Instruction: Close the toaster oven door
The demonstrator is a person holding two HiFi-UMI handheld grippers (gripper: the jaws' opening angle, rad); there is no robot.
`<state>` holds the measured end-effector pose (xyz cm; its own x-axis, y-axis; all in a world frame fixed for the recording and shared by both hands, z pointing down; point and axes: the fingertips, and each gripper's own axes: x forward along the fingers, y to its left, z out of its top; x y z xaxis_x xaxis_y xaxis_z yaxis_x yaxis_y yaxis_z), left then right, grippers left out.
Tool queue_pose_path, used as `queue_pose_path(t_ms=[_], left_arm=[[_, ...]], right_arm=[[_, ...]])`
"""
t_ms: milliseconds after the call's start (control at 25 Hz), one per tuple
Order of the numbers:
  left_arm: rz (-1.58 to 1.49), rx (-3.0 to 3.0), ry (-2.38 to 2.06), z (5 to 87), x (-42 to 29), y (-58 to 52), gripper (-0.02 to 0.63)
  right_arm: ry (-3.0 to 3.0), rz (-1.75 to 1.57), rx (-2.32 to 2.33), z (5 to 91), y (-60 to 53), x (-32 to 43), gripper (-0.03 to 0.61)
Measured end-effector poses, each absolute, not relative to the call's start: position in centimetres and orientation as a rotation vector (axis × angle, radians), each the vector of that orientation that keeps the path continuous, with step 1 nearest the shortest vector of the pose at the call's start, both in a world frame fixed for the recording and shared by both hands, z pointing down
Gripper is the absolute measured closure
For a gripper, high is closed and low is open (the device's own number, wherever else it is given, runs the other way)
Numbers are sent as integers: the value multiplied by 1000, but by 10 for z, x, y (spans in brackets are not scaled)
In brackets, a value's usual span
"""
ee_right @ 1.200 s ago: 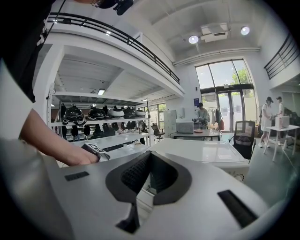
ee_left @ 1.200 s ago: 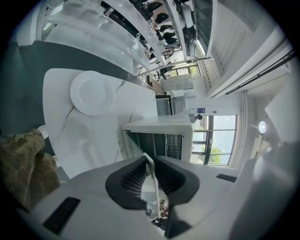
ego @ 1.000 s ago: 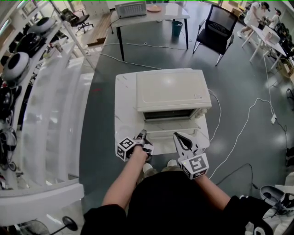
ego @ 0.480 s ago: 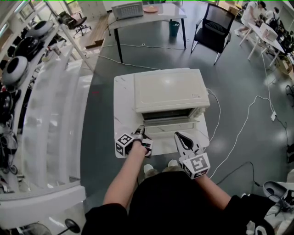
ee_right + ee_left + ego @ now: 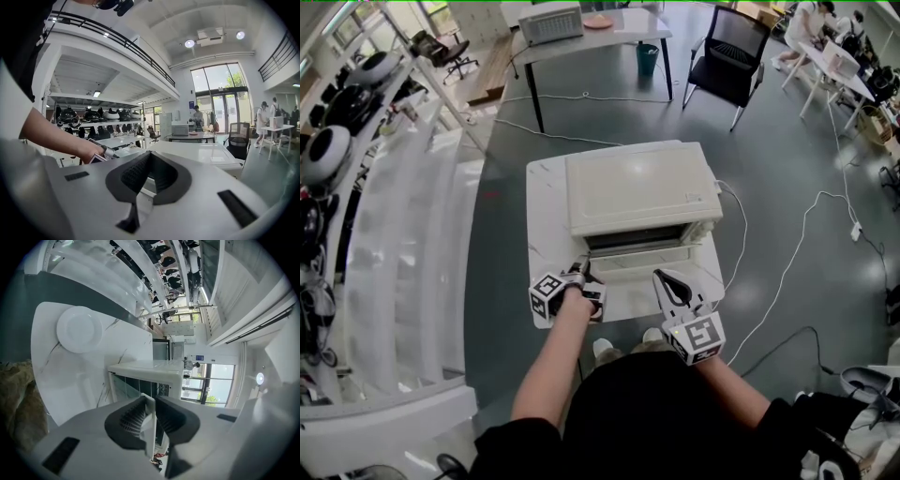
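With the head view looking steeply down, a white toaster oven [image 5: 637, 187] sits on a white marble counter [image 5: 546, 216]. The toaster oven door [image 5: 647, 261] hangs partly open at the front, toward the person. Oven cavity [image 5: 637, 239] is a dark slot; contents can't be made out. A teal bin [image 5: 647, 58] stands on the floor under a far desk, contents not visible. The left claw [image 5: 579, 274] is at the door's left front corner and touches it. The right claw [image 5: 667, 279] is just off the door's right front edge, above the counter. Contact there cannot be told.

Left gripper view, camera rolled sideways: left claw [image 5: 151, 400] has the door's thin white edge [image 5: 151, 430] between its ribbed pads. Both pads lie against it, so the claw is grasping the door while its jaws are opening. Oven body [image 5: 145, 367] is just beyond the tips, with dark glass beside it. A round white disc [image 5: 79, 329] lies flat on the counter [image 5: 70, 380], well apart from the claw.

Right gripper view: right claw [image 5: 148, 155] is clenched, pad tips meeting, nothing gripped. The oven's flat white top [image 5: 197, 152] is straight ahead past the tips. The person's left hand [image 5: 86, 150] is off to the left, holding the other claw.
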<state>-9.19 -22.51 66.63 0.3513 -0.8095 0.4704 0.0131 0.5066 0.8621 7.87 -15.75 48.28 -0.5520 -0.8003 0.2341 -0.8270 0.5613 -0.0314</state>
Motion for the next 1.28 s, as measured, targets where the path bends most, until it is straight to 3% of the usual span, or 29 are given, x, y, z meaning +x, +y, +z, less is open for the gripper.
queue_pose_path(t_ms=[1280], left_arm=[[-692, 912, -1088, 658, -93, -267, 523]], right_arm=[[-2577, 253, 1427, 488, -183, 96, 558]])
